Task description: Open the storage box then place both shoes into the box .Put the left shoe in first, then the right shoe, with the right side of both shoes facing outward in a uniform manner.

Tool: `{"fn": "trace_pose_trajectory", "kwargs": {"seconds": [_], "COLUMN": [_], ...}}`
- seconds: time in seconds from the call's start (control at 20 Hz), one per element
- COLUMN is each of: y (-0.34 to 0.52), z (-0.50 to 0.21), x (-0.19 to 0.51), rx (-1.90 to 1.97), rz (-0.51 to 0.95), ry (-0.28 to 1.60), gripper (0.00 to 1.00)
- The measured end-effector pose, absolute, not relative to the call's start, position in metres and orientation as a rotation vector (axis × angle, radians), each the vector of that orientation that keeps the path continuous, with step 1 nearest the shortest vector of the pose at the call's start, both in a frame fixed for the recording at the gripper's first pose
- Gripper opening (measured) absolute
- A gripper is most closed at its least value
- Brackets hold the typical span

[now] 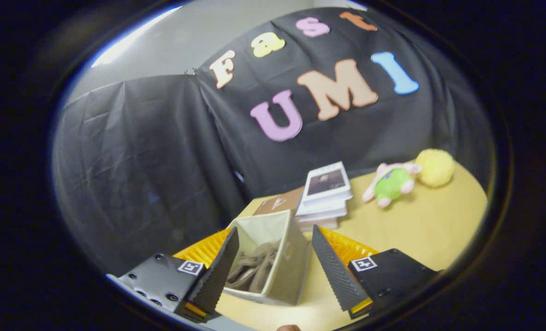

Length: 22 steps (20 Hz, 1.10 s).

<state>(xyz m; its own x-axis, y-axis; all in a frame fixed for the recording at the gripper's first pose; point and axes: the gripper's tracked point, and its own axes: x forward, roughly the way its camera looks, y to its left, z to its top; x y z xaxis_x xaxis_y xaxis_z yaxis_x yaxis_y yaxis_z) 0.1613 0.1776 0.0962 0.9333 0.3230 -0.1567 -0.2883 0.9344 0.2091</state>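
A yellow-tan tabletop [420, 239] carries a small stack of white-covered books [324, 195] with a dark picture on the top cover, and a flat brown book or board [279, 202] lies just beside the stack, touching it. Farther along the tabletop, well apart from the books, lies a soft plush toy with a green body and pink limbs [391, 183], and a fluffy yellow ball [434, 167] sits just beside its head, close to the black cloth wall [162, 151] behind.
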Motion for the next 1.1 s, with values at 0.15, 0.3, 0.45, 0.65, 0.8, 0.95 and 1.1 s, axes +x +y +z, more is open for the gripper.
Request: {"fn": "trace_pose_trajectory", "kwargs": {"seconds": [0.15,0.3,0.45,0.65,0.8,0.95,1.1], "y": [0.137,0.102,0.087,0.063,0.057,0.063,0.057], "z": [0.125,0.138,0.133,0.111,0.095,0.087,0.086], "x": [0.159,0.152,0.139,0.128,0.12,0.12,0.12], "rx": [0.067,-0.08,-0.068,-0.106,-0.138,-0.102,-0.082], "rz": [0.207,0.11,0.099,0.067,0.046,0.06,0.05], "ry": [0.002,-0.151,-0.195,-0.221,-0.215,-0.205,-0.211], "gripper": [1.0,1.0,1.0,1.0,1.0,1.0,1.0]}}
